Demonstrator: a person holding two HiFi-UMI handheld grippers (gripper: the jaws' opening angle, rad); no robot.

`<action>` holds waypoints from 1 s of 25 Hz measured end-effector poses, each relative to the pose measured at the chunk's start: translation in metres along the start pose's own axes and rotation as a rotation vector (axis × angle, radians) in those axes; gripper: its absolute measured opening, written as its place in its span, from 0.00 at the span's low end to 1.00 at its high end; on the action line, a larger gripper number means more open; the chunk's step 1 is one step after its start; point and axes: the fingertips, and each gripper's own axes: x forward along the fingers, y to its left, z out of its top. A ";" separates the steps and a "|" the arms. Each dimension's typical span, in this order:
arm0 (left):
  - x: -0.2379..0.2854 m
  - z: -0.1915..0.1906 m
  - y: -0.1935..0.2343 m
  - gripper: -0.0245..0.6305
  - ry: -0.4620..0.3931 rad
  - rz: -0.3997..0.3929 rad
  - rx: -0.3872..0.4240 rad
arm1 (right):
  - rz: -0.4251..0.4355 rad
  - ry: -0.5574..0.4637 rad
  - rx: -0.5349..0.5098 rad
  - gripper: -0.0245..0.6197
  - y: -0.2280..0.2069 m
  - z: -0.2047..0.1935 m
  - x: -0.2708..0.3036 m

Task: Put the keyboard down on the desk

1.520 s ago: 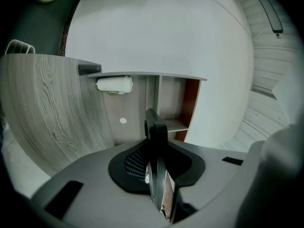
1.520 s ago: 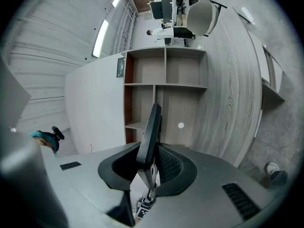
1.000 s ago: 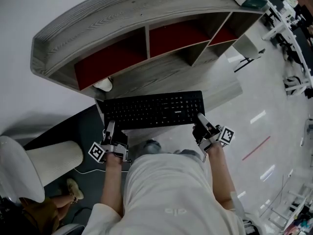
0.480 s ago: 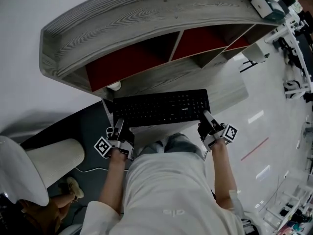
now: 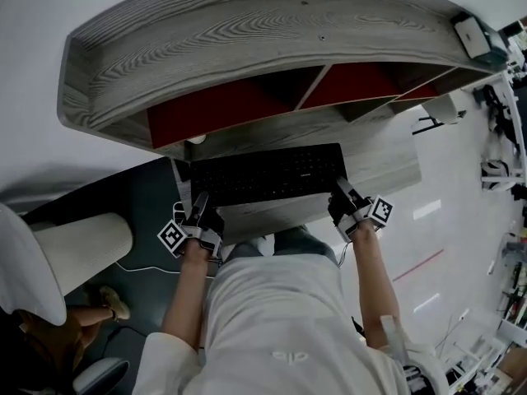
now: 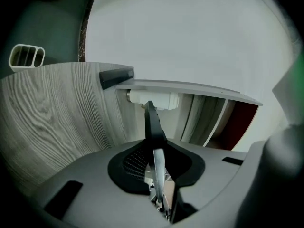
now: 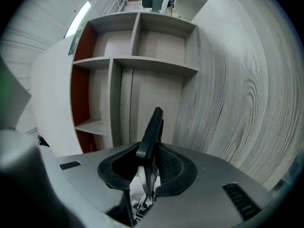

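Keyboard [image 5: 268, 174] hangs flat mid-frame over the desk [image 5: 387, 159], which spans the upper frame; I cannot tell whether they touch. Left gripper [image 5: 200, 214] and right gripper [image 5: 340, 197], jaws nearly together, each pinch a near corner, likely to keep it level for setting down.

The keyboard [image 5: 268, 174] is black. The desk [image 5: 247, 31] is pale grey with streaky wood grain. Its shelf backs [image 5: 222, 109], at twelve o'clock from the keyboard, are dark red. The left gripper [image 5: 200, 201] and right gripper [image 5: 340, 190] are grey and black, each with a cube [image 5: 171, 238] patterned in black-and-white squares. The shirt [image 5: 280, 319] at six o'clock is white. The dark floor [image 5: 136, 200] at nine o'clock is grey-green. The pale floor [image 5: 449, 171] at three o'clock is glossy with a thin red line [image 5: 418, 265].
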 end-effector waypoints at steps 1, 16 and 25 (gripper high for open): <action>0.002 0.000 0.005 0.16 -0.012 0.011 -0.001 | -0.009 0.015 0.003 0.20 -0.006 0.004 0.004; 0.012 0.001 0.069 0.17 -0.182 0.134 -0.012 | -0.130 0.201 0.084 0.20 -0.079 0.030 0.055; 0.016 0.010 0.085 0.17 -0.234 0.181 -0.009 | -0.183 0.239 0.115 0.21 -0.108 0.030 0.070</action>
